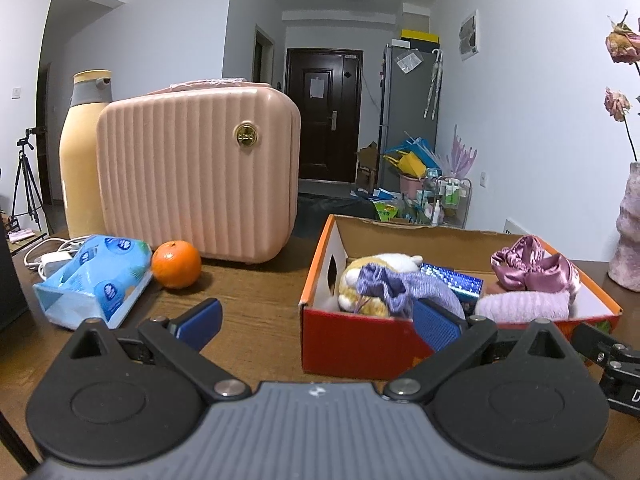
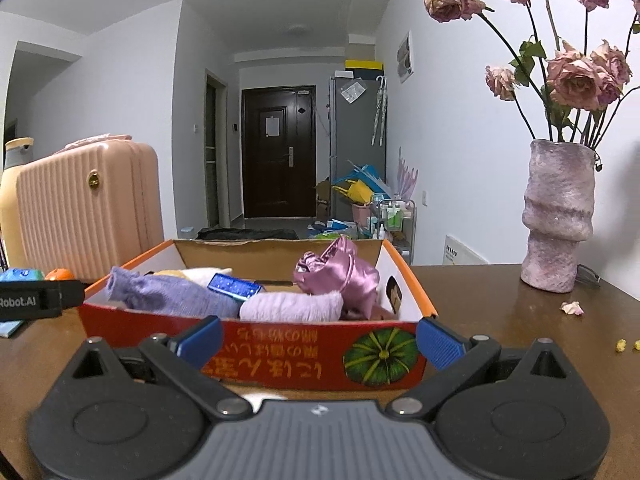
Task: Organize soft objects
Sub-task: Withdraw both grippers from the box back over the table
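The orange-rimmed cardboard box sits on the bench just ahead of me, packed with a purple knit sock, a pale lilac roll, a satin scrunchie and a plush toy half buried under them. My right fingers stand wide apart before its front wall, holding nothing; my left fingers are equally spread and empty, one tip overlapping the box corner.

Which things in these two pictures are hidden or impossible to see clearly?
- Left wrist view: plush toy, mostly hidden under the purple sock.
- Right wrist view: box floor, hidden by its front wall.
- Left wrist view: vase, cut off by the right edge.
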`<state>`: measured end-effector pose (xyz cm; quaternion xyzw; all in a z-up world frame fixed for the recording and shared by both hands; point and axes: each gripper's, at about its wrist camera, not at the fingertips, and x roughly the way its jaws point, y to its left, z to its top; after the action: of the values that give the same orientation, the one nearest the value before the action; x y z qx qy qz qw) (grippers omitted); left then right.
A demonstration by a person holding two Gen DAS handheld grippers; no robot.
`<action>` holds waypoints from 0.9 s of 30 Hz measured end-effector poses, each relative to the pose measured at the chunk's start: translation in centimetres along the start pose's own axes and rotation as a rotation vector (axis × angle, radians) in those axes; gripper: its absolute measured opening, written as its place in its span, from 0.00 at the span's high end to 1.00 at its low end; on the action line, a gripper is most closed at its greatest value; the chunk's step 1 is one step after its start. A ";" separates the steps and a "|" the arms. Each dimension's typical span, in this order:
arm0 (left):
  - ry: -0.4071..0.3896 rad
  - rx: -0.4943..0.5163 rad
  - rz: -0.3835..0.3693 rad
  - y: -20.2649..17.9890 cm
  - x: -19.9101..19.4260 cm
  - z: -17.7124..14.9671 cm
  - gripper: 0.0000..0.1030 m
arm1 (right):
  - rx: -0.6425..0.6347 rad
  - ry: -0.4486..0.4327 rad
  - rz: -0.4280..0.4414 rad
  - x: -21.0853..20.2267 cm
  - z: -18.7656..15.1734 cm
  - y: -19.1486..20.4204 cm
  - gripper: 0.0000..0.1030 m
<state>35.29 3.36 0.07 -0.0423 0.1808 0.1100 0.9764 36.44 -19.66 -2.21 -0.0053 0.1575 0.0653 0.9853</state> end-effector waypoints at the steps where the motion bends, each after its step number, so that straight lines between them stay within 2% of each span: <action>1: 0.003 0.001 -0.001 0.1 -0.3 -0.1 0.00 | -0.001 0.001 0.000 -0.3 -0.1 0.0 0.00; 27: 0.080 0.058 -0.070 2.2 -6.4 -3.9 0.00 | -0.051 0.060 0.017 -8.1 -3.6 -0.1 0.00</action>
<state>27.58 3.74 -1.33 -0.0247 0.2214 0.0689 0.9724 27.69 -20.88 -3.13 -0.0310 0.1852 0.0776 0.9791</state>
